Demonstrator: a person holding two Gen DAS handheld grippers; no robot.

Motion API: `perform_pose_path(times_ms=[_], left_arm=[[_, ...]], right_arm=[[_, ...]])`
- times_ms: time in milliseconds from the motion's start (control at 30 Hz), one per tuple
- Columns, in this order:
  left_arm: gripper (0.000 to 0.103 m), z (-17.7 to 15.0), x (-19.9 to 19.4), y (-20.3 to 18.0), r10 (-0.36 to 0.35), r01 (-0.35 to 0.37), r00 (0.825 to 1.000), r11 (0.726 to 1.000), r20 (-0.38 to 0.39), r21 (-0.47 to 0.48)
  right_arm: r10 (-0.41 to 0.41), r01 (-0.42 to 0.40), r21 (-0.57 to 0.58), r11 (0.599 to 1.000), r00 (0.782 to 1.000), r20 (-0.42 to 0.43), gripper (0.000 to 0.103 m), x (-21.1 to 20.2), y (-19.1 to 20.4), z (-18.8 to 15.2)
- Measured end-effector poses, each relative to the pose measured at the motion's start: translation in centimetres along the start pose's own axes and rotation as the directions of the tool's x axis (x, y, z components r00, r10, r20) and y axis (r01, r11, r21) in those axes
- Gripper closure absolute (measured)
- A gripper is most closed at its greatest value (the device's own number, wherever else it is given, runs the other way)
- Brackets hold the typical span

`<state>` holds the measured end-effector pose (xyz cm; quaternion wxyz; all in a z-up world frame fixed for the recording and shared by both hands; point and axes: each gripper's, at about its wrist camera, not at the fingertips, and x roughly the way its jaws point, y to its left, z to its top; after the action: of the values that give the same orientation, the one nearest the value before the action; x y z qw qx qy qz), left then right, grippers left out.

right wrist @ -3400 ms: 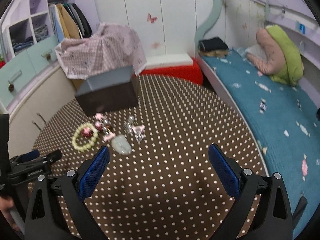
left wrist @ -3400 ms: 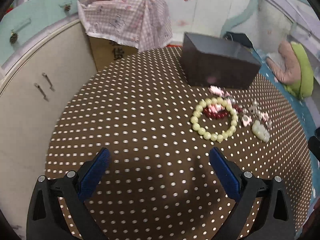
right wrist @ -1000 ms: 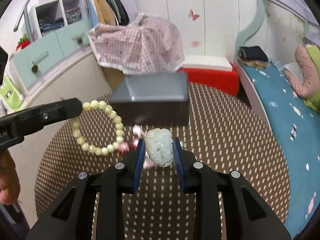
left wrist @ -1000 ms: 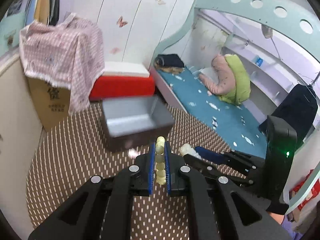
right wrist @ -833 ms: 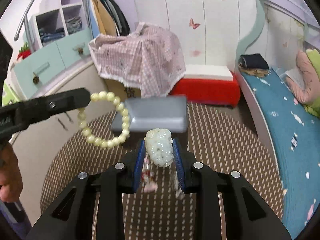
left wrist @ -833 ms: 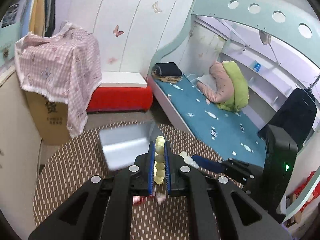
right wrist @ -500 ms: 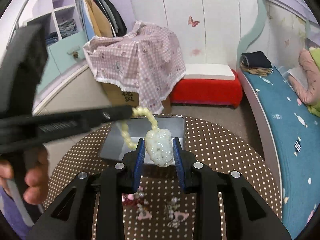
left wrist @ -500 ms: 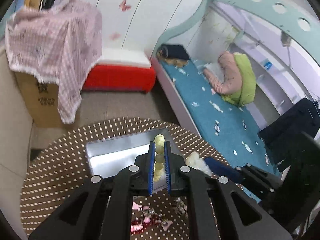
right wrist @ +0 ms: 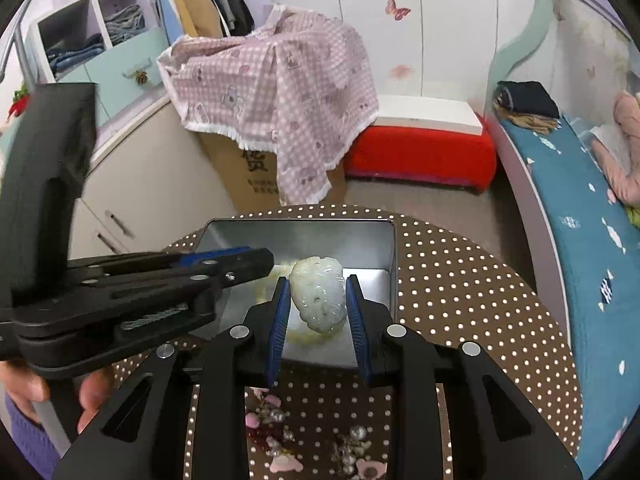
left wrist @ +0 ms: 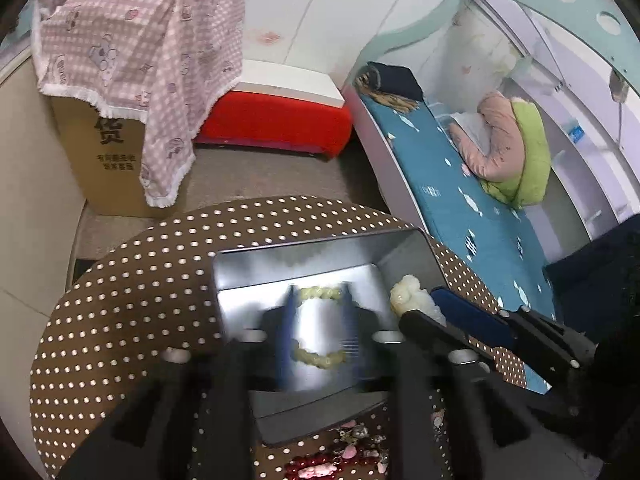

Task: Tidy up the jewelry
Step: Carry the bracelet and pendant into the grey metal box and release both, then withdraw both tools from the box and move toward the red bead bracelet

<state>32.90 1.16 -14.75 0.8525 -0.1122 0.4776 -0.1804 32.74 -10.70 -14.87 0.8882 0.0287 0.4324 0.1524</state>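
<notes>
A grey metal box [left wrist: 396, 256] stands open on the polka-dot table. My left gripper [left wrist: 318, 316] is blurred over the box, its jaws parted, and the pale green bead bracelet [left wrist: 318, 356] lies loose between them above the box floor. My right gripper [right wrist: 318, 308] is shut on a white carved jade pendant [right wrist: 318, 294] and holds it over the box [right wrist: 394, 264]. The pendant also shows in the left wrist view [left wrist: 414, 300]. The left gripper shows in the right wrist view [right wrist: 240, 262], beside the pendant.
Red beads and pink charms [left wrist: 340, 460] lie on the table in front of the box, also in the right wrist view [right wrist: 280, 440]. A cardboard box under a pink checked cloth [left wrist: 132, 40], a red bench [left wrist: 276, 120] and a blue bed [left wrist: 460, 200] stand beyond the table.
Both grippers have moved over the open box. My left gripper has opened and let go of the bead bracelet, which drops into the box. The right still holds the pendant.
</notes>
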Motion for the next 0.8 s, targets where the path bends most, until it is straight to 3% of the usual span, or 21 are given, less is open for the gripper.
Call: perform_pose_path(times_ms=[33, 467, 600, 667, 800], left_arm=[[0.058, 0.0, -0.3, 0.1, -0.014, 0.014, 1.000, 1.000, 0.016, -0.004], [0.052, -0.4, -2.7, -0.2, 0.085, -0.087, 0.991, 0.996, 0.101, 0.016], [0.048, -0.8, -3.8, -0.5, 0.102, -0.105, 0.986, 0.994, 0.129, 0.014], [0.043, -1.2, -4.9, -1.0, 0.121, -0.126, 0.980, 0.992, 0.160, 0.023], [0.036, -2.3, -7.6, -2.2, 0.143, -0.157, 0.961, 0.987, 0.237, 0.043]], right_arm=[[0.007, -0.007, 0.005, 1.000, 1.000, -0.012, 0.074, 0.5, 0.0, 0.1], [0.008, -0.006, 0.047, 0.999, 0.999, -0.037, 0.073, 1.9, -0.5, 0.1], [0.000, 0.000, 0.062, 0.998, 1.000, 0.005, 0.069, -0.2, -0.9, -0.2], [-0.008, 0.006, 0.065, 0.998, 0.999, 0.035, 0.056, -1.8, -1.0, -0.4], [-0.035, 0.029, 0.049, 0.998, 0.993, 0.111, 0.056, -5.9, -0.7, -1.2]])
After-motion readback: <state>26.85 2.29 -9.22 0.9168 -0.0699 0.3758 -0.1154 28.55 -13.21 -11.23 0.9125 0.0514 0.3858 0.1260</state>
